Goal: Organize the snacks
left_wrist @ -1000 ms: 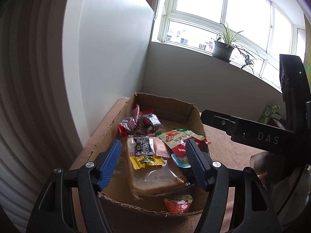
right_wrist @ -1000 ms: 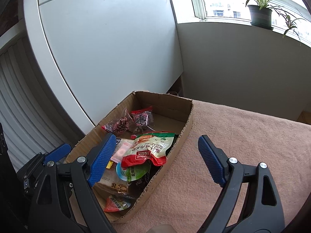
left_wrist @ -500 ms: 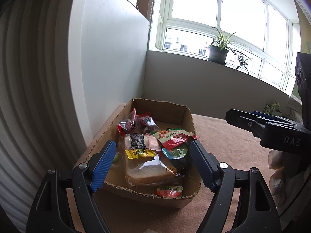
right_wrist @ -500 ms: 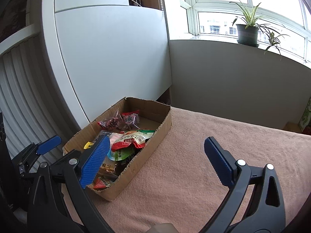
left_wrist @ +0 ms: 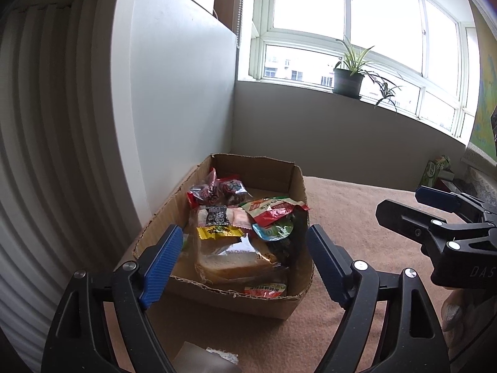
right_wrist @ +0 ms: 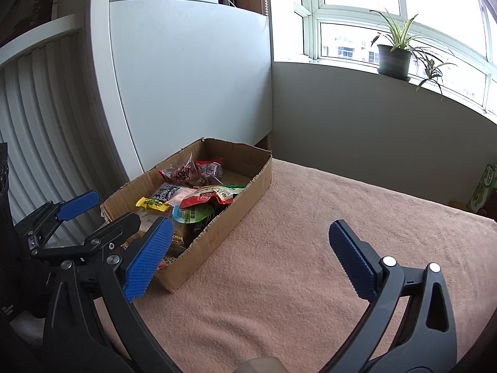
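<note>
An open cardboard box (left_wrist: 236, 303) sits on the pink cloth and holds several snacks. Among them are a bagged bread slice (left_wrist: 236, 261), a yellow candy (left_wrist: 219, 231), a red-and-green packet (left_wrist: 273, 209), a green-lidded cup (left_wrist: 273, 230) and dark sweets in red wrappers (left_wrist: 214, 191). My left gripper (left_wrist: 242, 242) hovers just before the box's near end, jaws opening with nothing between them. My right gripper (right_wrist: 248, 230) hangs over bare cloth to the right of the box (right_wrist: 223, 233), jaws also opening and empty. Each gripper shows in the other's view, the right (left_wrist: 435, 205) and the left (right_wrist: 62, 217).
A white panel (right_wrist: 186, 87) and a slatted wall stand close behind and left of the box. The pink cloth (right_wrist: 310, 217) stretches right. A potted plant (right_wrist: 394, 56) sits on the windowsill, a green carton (right_wrist: 484, 192) lies far right, and a clear wrapper (left_wrist: 205, 357) lies near the bottom edge.
Both grippers have drawn back from the box and their jaws have widened. The left fingers, earlier over the box's contents, now sit in front of its near wall.
</note>
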Available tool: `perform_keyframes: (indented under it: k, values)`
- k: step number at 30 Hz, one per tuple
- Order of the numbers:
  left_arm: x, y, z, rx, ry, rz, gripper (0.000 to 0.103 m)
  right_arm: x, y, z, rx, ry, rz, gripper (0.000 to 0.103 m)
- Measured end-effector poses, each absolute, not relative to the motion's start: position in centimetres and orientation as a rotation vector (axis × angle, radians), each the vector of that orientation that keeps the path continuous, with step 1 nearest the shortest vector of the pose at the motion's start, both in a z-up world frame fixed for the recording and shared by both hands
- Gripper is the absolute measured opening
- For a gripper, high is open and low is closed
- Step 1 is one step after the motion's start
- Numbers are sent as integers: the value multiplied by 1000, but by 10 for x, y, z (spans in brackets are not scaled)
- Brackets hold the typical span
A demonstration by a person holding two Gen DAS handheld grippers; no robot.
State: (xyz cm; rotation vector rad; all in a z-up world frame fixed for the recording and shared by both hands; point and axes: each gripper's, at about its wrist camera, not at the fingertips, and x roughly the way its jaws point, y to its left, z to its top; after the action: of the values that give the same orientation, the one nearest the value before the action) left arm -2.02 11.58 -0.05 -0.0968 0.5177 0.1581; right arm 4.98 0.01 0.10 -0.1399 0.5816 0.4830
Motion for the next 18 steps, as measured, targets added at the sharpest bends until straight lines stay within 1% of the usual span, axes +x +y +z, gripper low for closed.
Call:
perform_keyframes:
  k: [18]
  values:
    - [-22, 117, -4, -111, 530, 171, 82, 54, -9, -3, -140, 595, 467, 103]
